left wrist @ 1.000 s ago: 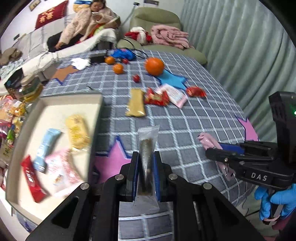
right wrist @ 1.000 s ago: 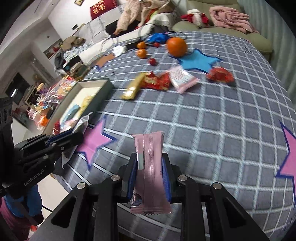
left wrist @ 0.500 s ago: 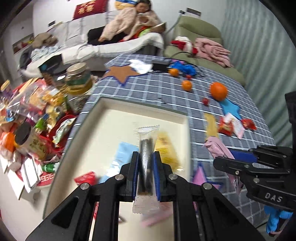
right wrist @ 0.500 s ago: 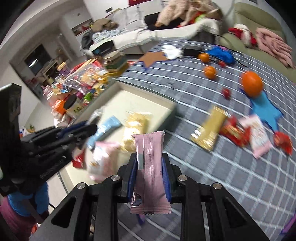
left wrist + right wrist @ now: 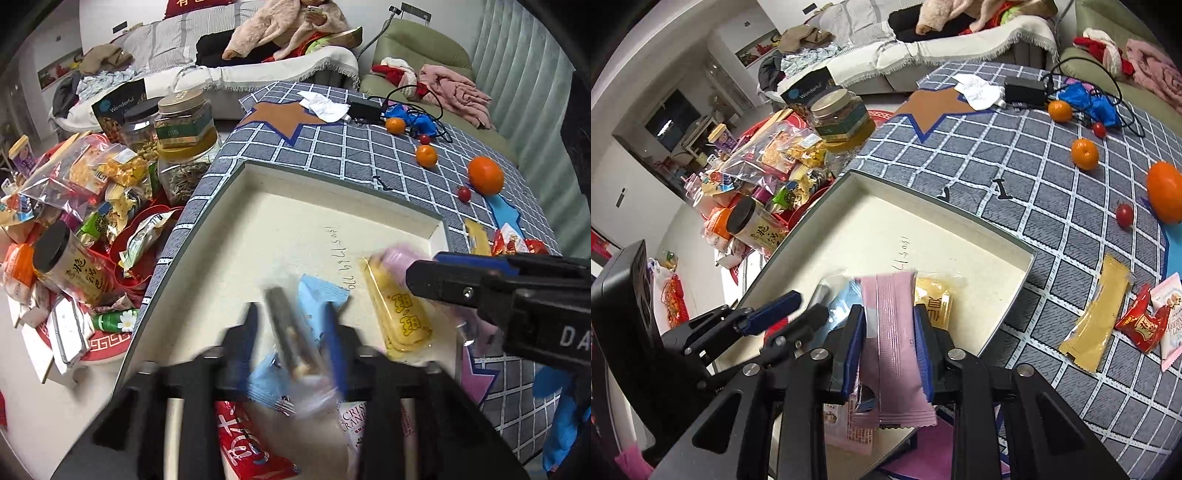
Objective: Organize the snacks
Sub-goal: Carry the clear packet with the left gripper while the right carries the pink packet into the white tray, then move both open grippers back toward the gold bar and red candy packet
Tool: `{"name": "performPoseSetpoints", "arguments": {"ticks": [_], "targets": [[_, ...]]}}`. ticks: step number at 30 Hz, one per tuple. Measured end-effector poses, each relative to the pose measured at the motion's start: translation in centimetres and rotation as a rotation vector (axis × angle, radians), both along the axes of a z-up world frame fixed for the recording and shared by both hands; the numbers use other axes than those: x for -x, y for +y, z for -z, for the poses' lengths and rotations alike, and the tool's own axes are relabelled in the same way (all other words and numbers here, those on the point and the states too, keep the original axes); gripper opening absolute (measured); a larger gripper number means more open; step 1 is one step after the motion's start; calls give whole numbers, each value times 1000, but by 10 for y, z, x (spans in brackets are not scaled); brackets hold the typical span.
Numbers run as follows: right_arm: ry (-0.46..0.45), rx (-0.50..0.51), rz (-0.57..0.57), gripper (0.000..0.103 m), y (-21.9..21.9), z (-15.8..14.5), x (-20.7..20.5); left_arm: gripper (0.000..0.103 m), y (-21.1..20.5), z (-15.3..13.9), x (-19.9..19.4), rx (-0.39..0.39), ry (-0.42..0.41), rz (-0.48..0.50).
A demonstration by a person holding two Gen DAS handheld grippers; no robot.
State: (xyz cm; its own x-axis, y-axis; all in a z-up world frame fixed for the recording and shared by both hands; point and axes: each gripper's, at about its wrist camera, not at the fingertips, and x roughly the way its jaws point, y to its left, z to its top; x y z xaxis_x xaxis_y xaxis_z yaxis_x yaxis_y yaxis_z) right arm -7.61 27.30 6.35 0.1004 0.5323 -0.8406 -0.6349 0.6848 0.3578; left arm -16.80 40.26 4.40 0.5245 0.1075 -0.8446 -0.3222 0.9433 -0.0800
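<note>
My left gripper (image 5: 291, 332) is open over the near end of the cream tray (image 5: 295, 218). A clear packet with a dark stick inside (image 5: 290, 332) hangs loose and tilted between its spread fingers, blurred. My right gripper (image 5: 890, 347) is shut on a pink snack bar (image 5: 895, 332) and holds it above the tray's near right part (image 5: 1012, 280). In the tray lie a yellow cake pack (image 5: 400, 314), a light blue packet (image 5: 317, 302), a red packet (image 5: 240, 443) and a pink-white packet (image 5: 846, 424). The left gripper (image 5: 783, 314) shows in the right wrist view, left of the pink bar.
On the checked cloth to the right lie a gold packet (image 5: 1097, 314), red and white snack packets (image 5: 1145, 325), oranges (image 5: 1163, 192) and cherry tomatoes (image 5: 1124, 215). Left of the tray are jars (image 5: 184, 147) and bagged snacks (image 5: 85, 173). A charger and cables (image 5: 369, 109) lie at the back.
Both grippers swung left from the open cloth to above the tray. My left gripper's fingers spread apart and the clear packet tilted loose. The right gripper stayed shut on the pink bar.
</note>
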Motion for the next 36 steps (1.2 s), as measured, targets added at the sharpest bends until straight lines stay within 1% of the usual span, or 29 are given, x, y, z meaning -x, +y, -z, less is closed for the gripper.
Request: {"name": "performPoseSetpoints", "arguments": {"ticks": [1, 2, 3, 6, 7, 8, 10, 12, 14, 17, 20, 21, 23, 25, 28, 32, 34, 35, 36], "targets": [[-13, 2, 23, 72, -5, -1, -2, 61, 0, -1, 0, -1, -7, -3], [-31, -1, 45, 94, -11, -3, -2, 63, -1, -3, 1, -3, -15, -4], [-40, -3, 59, 95, -16, -5, -3, 66, -2, -6, 1, -4, -20, -3], [-38, 3, 101, 95, -39, -7, -12, 68, -11, -16, -2, -1, -28, 16], [-45, 13, 133, 95, -53, -7, -16, 68, -16, -20, -3, -2, -33, 29], [-47, 17, 152, 95, -63, -9, -19, 68, -25, -26, -4, -9, -45, 52], [-49, 18, 210, 95, -92, -9, -27, 74, -43, -36, -7, -21, -62, 97], [-54, 32, 270, 95, -121, -8, -35, 78, -64, -44, -13, -26, -74, 151], [-59, 55, 327, 95, -151, -4, -44, 78, -88, -49, -21, -25, -74, 208], [-64, 93, 393, 95, -191, 4, -53, 78, -128, -48, -39, -36, -60, 289], [-97, 155, 423, 95, -221, 13, -55, 78, -157, -37, -57, -43, -26, 331], [-110, 183, 435, 95, -232, 17, -58, 78, -163, -33, -62, -42, -15, 335], [-104, 192, 473, 95, -250, 22, -63, 78, -174, -23, -75, -43, 7, 332], [-59, 156, 549, 95, -274, 27, -74, 78, -182, -14, -87, -49, 20, 314], [-12, 108, 623, 95, -292, 34, -87, 78, -188, 2, -108, -60, 50, 283], [8, 61, 677, 95, -296, 41, -102, 78, -195, 18, -126, -73, 84, 263], [32, 28, 723, 95, -298, 47, -112, 78, -197, 26, -133, -78, 98, 255], [16, 14, 750, 95, -299, 45, -117, 78, -197, 29, -136, -81, 104, 249], [23, 0, 768, 95, -300, 46, -123, 78, -197, 33, -139, -81, 110, 244]]}}
